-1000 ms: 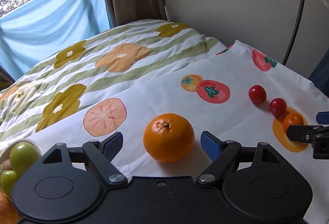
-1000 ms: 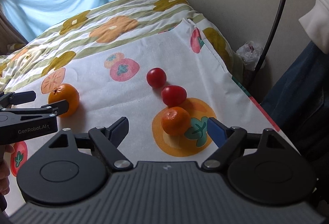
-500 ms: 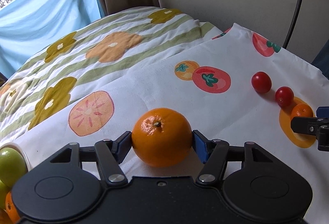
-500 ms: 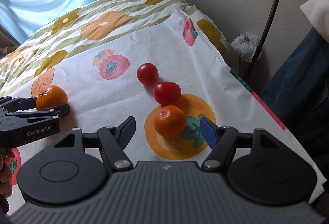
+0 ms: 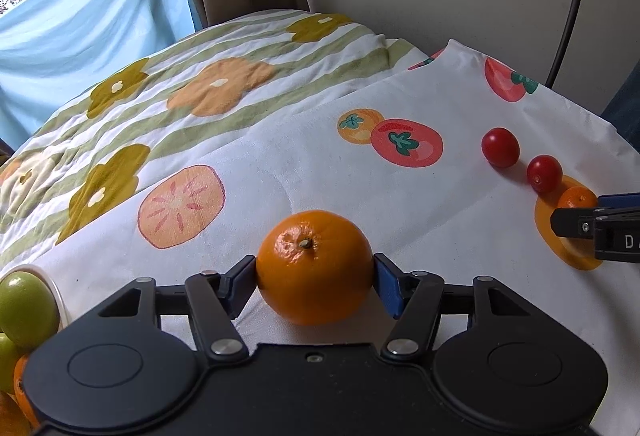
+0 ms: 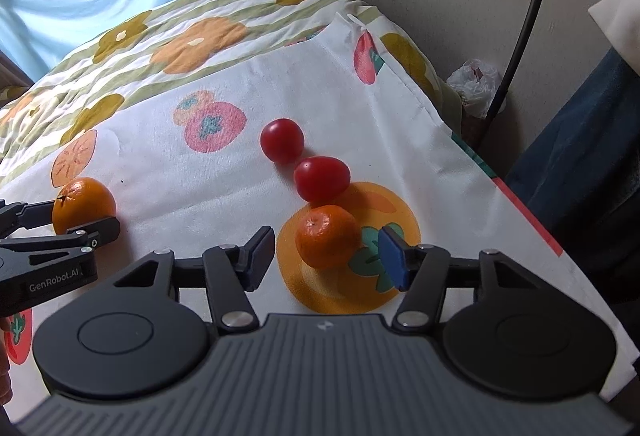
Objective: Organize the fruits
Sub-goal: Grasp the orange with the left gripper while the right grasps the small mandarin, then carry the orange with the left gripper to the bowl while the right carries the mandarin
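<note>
A large orange (image 5: 314,268) sits on the white fruit-print cloth (image 5: 280,172), and my left gripper (image 5: 316,272) is shut on it, a blue pad pressing on each side. The same grip shows at the left of the right wrist view, on the orange (image 6: 82,204). My right gripper (image 6: 326,250) straddles a small mandarin (image 6: 326,236). Its jaws are closing, with a gap still on both sides of the fruit. Two cherry tomatoes (image 6: 282,140) (image 6: 322,178) lie just beyond the mandarin.
A white bowl (image 5: 52,284) at the lower left holds green fruits (image 5: 24,308) and oranges (image 5: 20,388). The cloth's edge (image 6: 520,204) drops off to the right. There stand a wall, a black cable (image 6: 524,16), a plastic bag (image 6: 476,84) and a person's dark trousers (image 6: 588,172).
Both grippers have narrowed around their fruit. The left one went from wide open to clamped on the large orange. The right one's fingers have come in close to the small mandarin.
</note>
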The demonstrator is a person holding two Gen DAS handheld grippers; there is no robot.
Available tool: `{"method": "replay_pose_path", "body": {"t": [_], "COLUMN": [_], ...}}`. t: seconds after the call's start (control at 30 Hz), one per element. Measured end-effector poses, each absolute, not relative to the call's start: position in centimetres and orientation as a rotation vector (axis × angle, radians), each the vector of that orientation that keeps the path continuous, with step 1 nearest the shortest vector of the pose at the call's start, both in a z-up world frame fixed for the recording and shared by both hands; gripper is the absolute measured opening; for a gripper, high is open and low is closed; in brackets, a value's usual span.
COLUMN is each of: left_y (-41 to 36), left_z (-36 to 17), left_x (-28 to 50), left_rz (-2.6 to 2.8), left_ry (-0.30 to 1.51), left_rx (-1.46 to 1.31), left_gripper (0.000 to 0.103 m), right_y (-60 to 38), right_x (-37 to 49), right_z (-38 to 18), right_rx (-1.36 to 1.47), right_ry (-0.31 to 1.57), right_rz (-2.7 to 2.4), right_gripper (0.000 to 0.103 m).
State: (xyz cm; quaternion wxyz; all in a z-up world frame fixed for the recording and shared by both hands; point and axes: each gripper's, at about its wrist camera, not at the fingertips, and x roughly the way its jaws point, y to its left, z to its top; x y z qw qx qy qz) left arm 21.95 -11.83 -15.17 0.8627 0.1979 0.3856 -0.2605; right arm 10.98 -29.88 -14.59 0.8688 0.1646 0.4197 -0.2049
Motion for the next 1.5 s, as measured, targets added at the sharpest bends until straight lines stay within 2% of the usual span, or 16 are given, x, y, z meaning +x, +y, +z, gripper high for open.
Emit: {"method": "replay_pose_path", "body": {"t": [0.2,0.27,0.3,0.33,0.9,1.5], "left_y": [-11.1,-10.7,-10.5,-10.3,-6.6,0.6], "left_z": [-15.1,-15.0,-15.0,-14.9,-10.8,-5.2], "left_x": [21.1,20.8,20.5,20.3,14.2,8.8], "left_rz": [-0.533,-0.524,-0.519,-0.513,-0.347,-0.084], "left_ry": [0.820,0.825,0.826,0.825,0.779,0.736], "left_rx": [0.407,0.403,0.399,0.396,0.296,0.155], "left_gripper": [0.066,0.066,0.066,0.066,0.066,0.066], "right_y": [-30.0,-29.9,-29.9,-29.8,-26.7,-16.7], "right_x": [11.1,11.1,11.3,11.3,9.1,9.9], "right_z": [-15.0,-15.0,-15.1,-15.1,-10.4,-5.1], "right_rx": [0.335,0.322,0.314,0.309,0.216,0.091], "right_ry": [0.895,0.898,0.901,0.901,0.831,0.785], "right_rz": [-0.434,-0.430,-0.422,-0.414,-0.246,0.140], "right_gripper": [0.068,0.063,0.053,0.052,0.051,0.051]}}
